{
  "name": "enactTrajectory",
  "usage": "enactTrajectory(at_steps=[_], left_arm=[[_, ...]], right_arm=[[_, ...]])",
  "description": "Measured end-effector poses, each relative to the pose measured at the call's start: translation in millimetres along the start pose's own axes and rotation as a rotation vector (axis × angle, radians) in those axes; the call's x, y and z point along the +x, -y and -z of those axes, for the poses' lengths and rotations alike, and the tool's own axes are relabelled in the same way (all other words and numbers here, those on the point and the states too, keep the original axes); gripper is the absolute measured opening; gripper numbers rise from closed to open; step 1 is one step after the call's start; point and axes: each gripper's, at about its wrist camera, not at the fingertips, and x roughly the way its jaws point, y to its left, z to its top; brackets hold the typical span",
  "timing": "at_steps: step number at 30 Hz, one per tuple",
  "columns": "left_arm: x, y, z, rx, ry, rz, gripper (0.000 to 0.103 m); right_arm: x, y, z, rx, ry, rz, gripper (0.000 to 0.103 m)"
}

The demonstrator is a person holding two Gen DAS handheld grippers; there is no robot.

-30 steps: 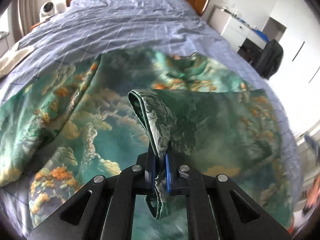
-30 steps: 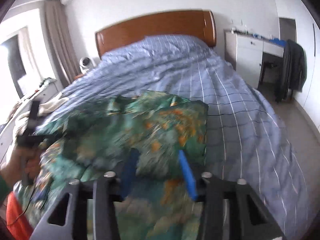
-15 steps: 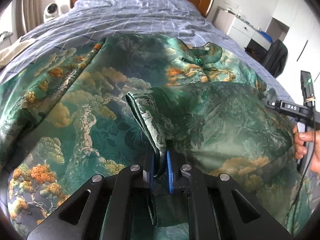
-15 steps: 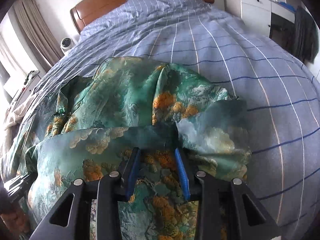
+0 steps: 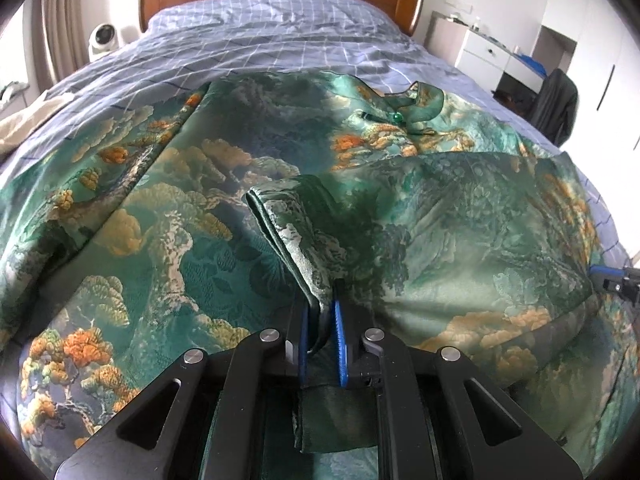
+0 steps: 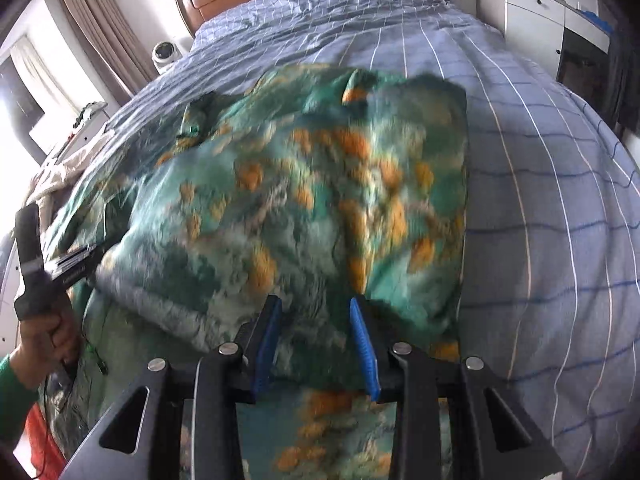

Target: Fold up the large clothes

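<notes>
On the bed (image 5: pixel 280 40), tilted-down left tongs (image 5: pixel 322 320) pinch the green garment (image 5: pixel 440 220).

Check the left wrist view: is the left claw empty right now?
No: the left claw is shut on a bunched fold of the green patterned garment, which runs up from between its blue pads.

No writing, label, brand, number or sign can be read in either wrist view; the patterned garment, the checked bedding and the furniture carry none that is legible.
</notes>
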Motion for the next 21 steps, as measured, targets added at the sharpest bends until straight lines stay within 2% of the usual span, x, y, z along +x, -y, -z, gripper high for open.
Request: enactTrajectory(at_steps=[3,6,12,14,19,21], left_arm=[[2,1,0,0.009,-0.001,-0.013,0.011],[3,1,0,0.012,-0.002,-0.02,0.011],[2,3,0,0.02,0.0,-0.033,0.013],[-6,3,0,0.019,-0.005,-0.044,0.021],[-48,-7,20,0.003,0.006,-0.025,0.071],[-68,-16,34,0.009,0.003,-0.008,0.076]], right_arm=[[19,1,-2,0.016,-0.022,0.02,0.035],[36,2,-1,0.057,-0.004,0.021,0.034],[33,-1,7,0.075,0.052,0.046,0.034],[28,-3,14,0.079,0.068,0.059,0.035],[-7,-27,30,0.046,0.119,0.18,0.04],[-23,-37,42,0.049,0.135,0.19,0.051]])
